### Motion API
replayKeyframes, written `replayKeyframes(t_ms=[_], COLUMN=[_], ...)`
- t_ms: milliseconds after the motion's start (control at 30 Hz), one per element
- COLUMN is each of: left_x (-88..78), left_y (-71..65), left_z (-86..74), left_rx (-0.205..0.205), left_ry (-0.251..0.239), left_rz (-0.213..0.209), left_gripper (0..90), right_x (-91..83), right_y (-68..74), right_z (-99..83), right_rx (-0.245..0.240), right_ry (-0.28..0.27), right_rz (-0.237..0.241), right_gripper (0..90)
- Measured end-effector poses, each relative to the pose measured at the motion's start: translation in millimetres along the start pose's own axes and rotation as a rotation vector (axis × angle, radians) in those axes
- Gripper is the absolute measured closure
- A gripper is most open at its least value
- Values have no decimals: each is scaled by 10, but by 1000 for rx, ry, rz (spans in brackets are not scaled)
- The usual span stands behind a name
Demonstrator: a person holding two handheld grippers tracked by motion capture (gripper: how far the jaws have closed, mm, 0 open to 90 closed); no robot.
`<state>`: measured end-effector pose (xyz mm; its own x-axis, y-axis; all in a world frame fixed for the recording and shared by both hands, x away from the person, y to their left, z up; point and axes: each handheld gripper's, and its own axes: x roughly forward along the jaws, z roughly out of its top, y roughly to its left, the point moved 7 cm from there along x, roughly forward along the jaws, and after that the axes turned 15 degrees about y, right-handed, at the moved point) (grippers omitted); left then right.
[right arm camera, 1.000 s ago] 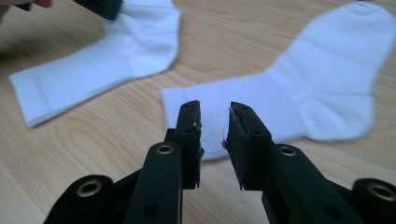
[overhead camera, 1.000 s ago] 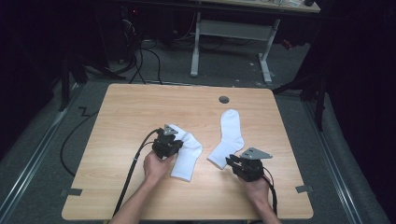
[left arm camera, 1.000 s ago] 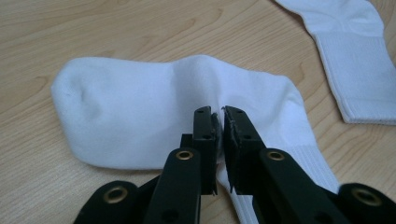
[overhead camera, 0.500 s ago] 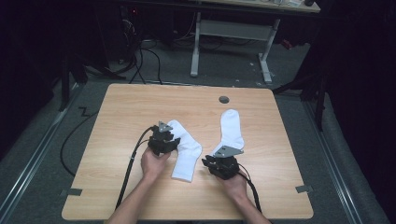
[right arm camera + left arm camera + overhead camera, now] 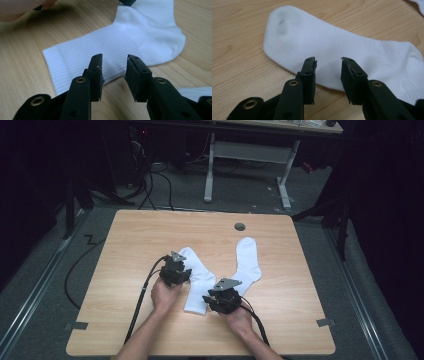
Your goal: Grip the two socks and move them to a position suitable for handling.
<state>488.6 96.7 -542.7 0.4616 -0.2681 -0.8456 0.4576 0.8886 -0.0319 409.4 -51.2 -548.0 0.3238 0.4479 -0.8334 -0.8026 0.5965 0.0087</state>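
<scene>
High view: the right claw (image 5: pixel 216 296) has slid left across the near surface (image 5: pixel 300 320) over the last second and now sits at the cuff of the left sock (image 5: pixel 200 282), jaws parted and empty. That looks like both claws readying to lift this one sock. Farther in, the left claw (image 5: pixel 181 272), equally parted and empty, has barely moved, poised at its foot. The right sock (image 5: pixel 248 257) lies untouched beyond.

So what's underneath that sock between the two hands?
The sock lies flat on the wooden table, with bare wood around its edges in the left gripper view. Whether anything sits beneath the fabric is hidden. The open fingers hang just short of its edge.
</scene>
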Motion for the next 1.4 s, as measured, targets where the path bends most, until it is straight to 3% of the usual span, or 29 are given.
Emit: replayKeyframes(t_ms=[700,1400], left_x=[73,148], left_y=[1,-186], left_z=[56,144], left_rx=[0,21], left_ry=[-14,-38], left_rz=[14,-26], left_gripper=[649,612], right_x=[-62,-176], right_y=[-228,-344], right_z=[-146,-334], right_rx=[36,78], right_ry=[48,36], right_rz=[-59,-101], right_gripper=[661,652])
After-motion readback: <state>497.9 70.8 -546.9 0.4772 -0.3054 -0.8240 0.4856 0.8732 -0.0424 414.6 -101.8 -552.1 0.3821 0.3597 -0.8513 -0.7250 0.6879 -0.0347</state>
